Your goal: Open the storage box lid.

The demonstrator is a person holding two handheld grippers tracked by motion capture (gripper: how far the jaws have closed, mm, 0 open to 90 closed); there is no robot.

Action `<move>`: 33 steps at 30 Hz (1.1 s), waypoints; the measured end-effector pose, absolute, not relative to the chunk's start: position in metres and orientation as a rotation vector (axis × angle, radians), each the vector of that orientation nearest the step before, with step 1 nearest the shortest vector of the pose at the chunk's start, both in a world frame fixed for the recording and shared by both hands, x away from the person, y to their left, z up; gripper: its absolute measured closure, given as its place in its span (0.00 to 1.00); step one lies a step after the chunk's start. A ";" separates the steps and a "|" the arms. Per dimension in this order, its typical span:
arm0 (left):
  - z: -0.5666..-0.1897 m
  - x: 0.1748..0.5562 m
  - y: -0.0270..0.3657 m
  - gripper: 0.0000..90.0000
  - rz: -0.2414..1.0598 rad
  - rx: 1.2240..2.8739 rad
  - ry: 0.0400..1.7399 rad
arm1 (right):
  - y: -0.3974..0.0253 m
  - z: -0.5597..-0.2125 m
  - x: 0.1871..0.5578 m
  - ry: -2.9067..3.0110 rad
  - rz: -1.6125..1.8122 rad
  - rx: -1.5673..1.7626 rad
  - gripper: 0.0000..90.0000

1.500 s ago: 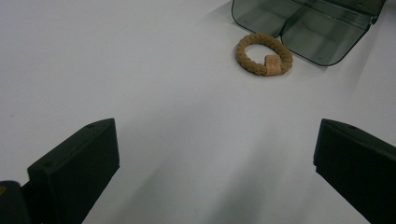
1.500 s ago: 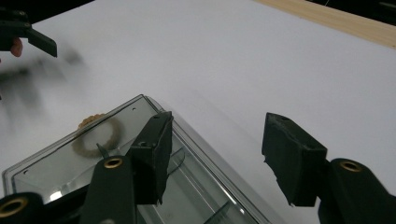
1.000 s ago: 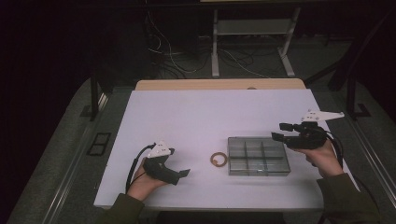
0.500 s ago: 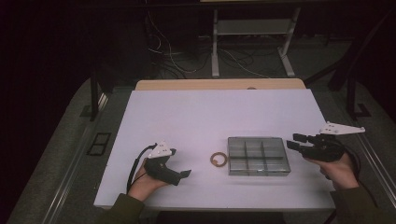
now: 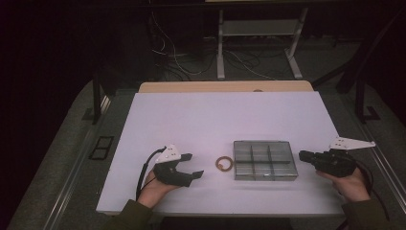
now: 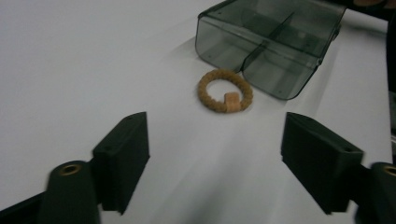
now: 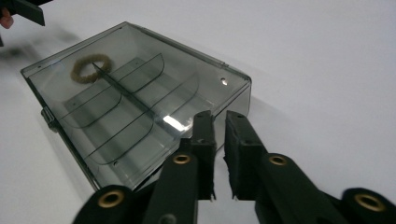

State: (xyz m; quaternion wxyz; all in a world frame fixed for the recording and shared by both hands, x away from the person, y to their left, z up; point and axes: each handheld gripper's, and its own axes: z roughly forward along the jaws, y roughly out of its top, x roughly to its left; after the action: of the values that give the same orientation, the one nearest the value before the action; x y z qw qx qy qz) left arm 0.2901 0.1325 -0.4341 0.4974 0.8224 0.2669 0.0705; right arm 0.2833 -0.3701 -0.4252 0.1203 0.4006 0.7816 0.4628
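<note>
Wide-open left tongs [image 6: 215, 163] before bead ring [image 6: 224, 90], beside box [image 6: 271, 35]

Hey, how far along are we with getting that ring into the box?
Barely started. Done: nothing; the ring lies on the table beside the closed box, outside it. In hand: the left gripper is open and aimed at the ring; the right gripper, nearly shut and empty, sits by the box. Left: open the box, grasp the ring, place it inside.

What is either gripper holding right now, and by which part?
Nothing. The left gripper is open, short of the bracelet on the table; the right gripper is nearly shut, empty, beside the compartment box.
</note>
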 end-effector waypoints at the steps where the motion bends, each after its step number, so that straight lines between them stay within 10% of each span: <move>1: -0.433 0.291 0.130 0.32 0.165 1.987 0.639 | -0.371 -0.427 0.283 2.291 1.355 1.164 0.94; 18: -0.429 0.309 0.079 0.86 0.052 2.015 0.521 | -0.371 -0.439 0.275 2.366 1.351 1.153 0.99; 33: -0.441 0.306 0.047 0.99 -0.020 2.089 0.426 | -0.369 -0.440 0.275 2.395 1.342 1.135 0.99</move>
State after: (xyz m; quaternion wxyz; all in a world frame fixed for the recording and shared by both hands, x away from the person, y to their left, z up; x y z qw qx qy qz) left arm 0.3064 0.0472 -0.4411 0.4838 0.8575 0.1747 -0.0083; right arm 0.2753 -0.3690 -0.4405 0.0852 0.3806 0.8033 0.4501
